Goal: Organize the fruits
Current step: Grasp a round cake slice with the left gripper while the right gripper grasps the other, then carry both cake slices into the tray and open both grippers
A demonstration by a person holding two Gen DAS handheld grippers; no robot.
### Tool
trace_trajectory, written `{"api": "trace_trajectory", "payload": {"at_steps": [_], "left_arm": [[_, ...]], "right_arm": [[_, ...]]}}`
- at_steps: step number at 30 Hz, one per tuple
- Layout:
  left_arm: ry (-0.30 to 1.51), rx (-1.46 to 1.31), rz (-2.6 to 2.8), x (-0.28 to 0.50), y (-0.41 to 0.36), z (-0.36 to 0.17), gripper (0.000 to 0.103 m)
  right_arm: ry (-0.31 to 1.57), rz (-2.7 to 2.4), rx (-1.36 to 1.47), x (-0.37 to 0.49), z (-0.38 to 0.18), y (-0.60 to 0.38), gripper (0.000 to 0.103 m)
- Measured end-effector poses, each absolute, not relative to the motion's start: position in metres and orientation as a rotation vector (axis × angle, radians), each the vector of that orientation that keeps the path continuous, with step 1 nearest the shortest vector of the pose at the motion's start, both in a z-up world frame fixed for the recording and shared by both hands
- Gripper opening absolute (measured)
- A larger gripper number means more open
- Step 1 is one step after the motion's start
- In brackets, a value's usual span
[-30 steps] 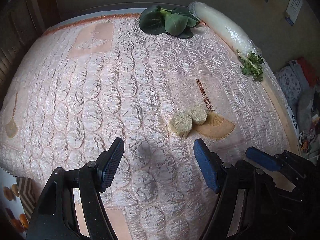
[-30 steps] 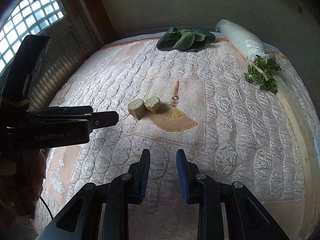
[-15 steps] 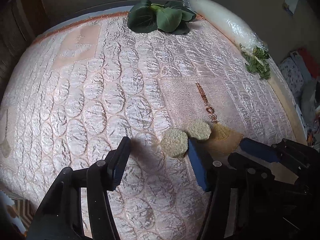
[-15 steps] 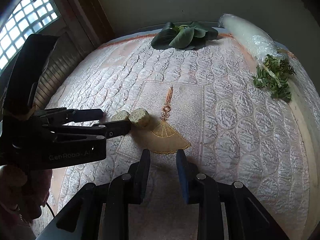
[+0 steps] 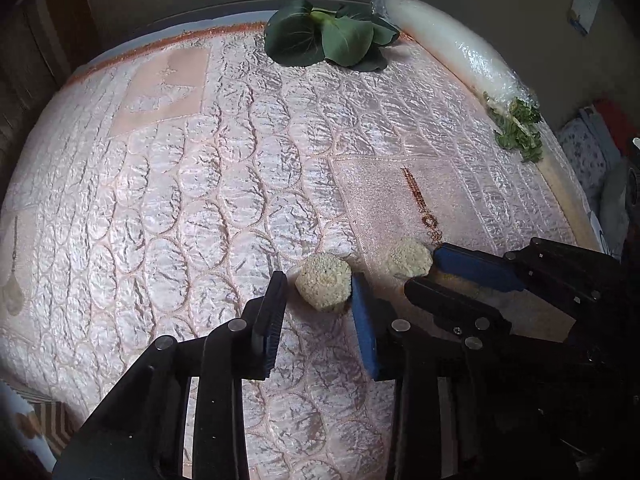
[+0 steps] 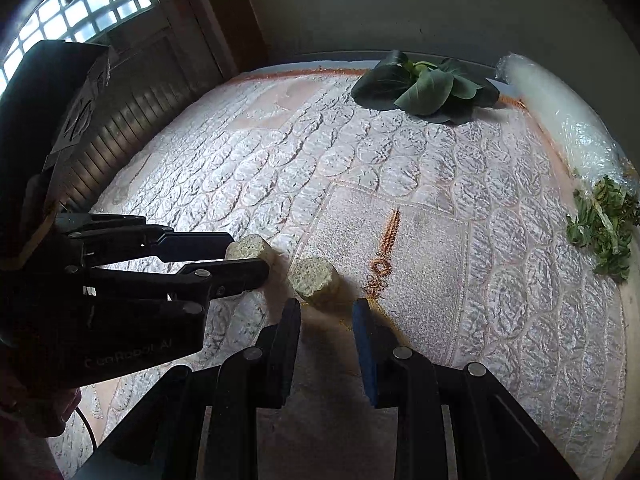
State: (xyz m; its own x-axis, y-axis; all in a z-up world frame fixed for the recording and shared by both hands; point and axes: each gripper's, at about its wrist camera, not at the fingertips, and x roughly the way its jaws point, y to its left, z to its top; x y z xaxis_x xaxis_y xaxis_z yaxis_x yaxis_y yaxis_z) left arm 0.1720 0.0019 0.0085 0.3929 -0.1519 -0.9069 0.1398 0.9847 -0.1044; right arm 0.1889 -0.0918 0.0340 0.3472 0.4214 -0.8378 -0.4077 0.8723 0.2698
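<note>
Left gripper (image 5: 318, 294) closing around pale chunk (image 5: 323, 286), mattress (image 5: 200, 200).

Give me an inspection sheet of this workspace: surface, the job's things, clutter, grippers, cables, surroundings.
Surface: quilted pink mattress, no spills seen.
Job's things: two beige chunks lying apart; left chunk sits between the left gripper's fingers, right chunk just ahead of the right gripper's tips.
Clutter: leafy greens and a wrapped radish at the far edge.
Grippers: left gripper has just been closing around its chunk; whether both pads press on it is unclear. Right gripper is narrowly open and empty.
Cables: one black cable below the left gripper.
Surroundings: window, wall, bundles beside the mattress.
</note>
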Motion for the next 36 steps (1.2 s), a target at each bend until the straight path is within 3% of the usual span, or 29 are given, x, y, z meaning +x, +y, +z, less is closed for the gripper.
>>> {"api": "trace_trajectory", "payload": {"at_steps": [18,36], "left_arm": [[1.17,-0.017,-0.25,0.173,0.008,0.017,0.028],[1.127,-0.04,-0.208,0.122,0.021,0.04,0.027]], "right_arm": [[1.06,0.646,-0.064,0.203,0.032,-0.079,0.023],[1.024,0.458,0.046,0.145,0.072,-0.099,0.023]]}}
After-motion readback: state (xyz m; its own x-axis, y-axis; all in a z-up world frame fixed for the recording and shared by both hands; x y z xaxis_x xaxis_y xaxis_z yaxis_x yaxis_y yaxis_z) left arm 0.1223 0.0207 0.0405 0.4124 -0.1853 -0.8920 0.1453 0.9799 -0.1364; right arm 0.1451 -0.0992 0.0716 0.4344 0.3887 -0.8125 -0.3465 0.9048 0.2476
